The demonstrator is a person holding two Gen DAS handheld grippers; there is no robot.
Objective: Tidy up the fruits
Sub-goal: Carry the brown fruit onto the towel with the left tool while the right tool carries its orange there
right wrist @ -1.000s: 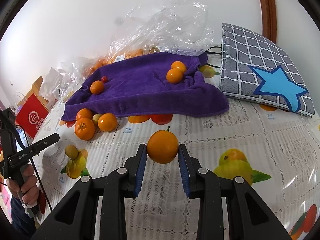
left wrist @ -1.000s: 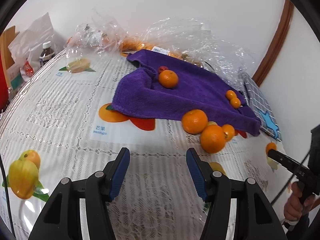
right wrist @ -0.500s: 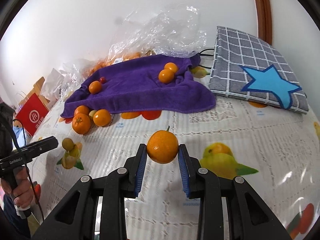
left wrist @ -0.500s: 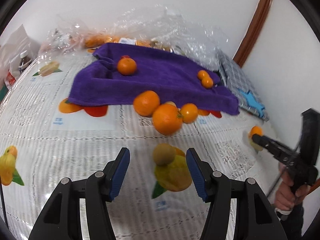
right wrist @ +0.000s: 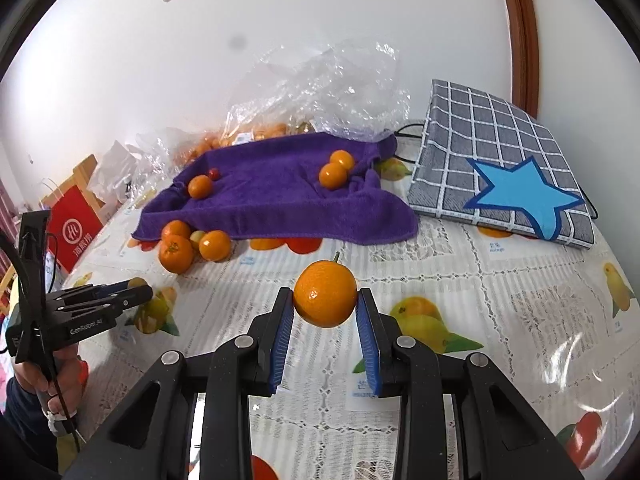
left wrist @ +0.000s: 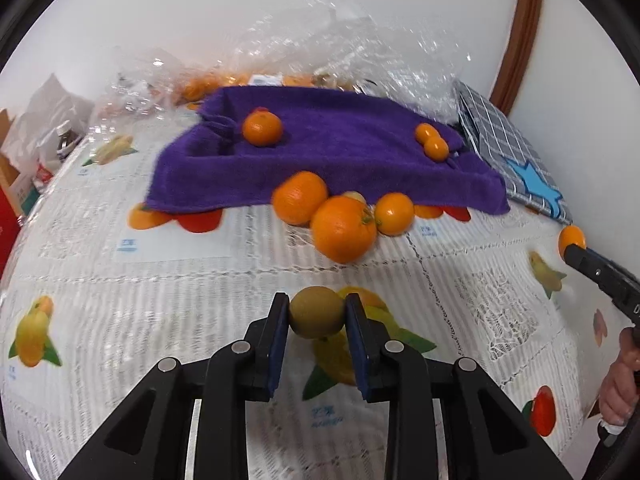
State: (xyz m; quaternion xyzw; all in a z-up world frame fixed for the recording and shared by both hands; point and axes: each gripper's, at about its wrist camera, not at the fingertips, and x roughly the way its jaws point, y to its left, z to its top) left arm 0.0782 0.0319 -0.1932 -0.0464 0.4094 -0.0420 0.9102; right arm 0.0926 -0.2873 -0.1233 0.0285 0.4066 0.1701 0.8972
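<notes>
My left gripper (left wrist: 316, 309) is closing on a small brown-green round fruit (left wrist: 316, 314), and its blue pads touch both sides of it just above the tablecloth. My right gripper (right wrist: 325, 302) is shut on a stemmed orange (right wrist: 325, 294), held above the table. A purple towel (left wrist: 340, 156) lies beyond, with one orange (left wrist: 262, 128) at its left and a pair of small oranges (left wrist: 432, 142) at its right. Three oranges (left wrist: 344, 228) cluster at the towel's front edge. The right wrist view shows the same towel (right wrist: 280, 204) and cluster (right wrist: 176, 252).
Crumpled clear plastic bags (left wrist: 340, 52) with more oranges sit behind the towel. A grey checked cushion with a blue star (right wrist: 500, 176) lies at the right. A red bag (right wrist: 76, 232) and a bottle (left wrist: 64, 142) stand at the left. A lace cloth with fruit prints (left wrist: 120, 280) covers the table.
My left gripper moved toward the small brown-green fruit, and its jaws closed from wide apart onto it. My right gripper kept its orange and shifted slightly.
</notes>
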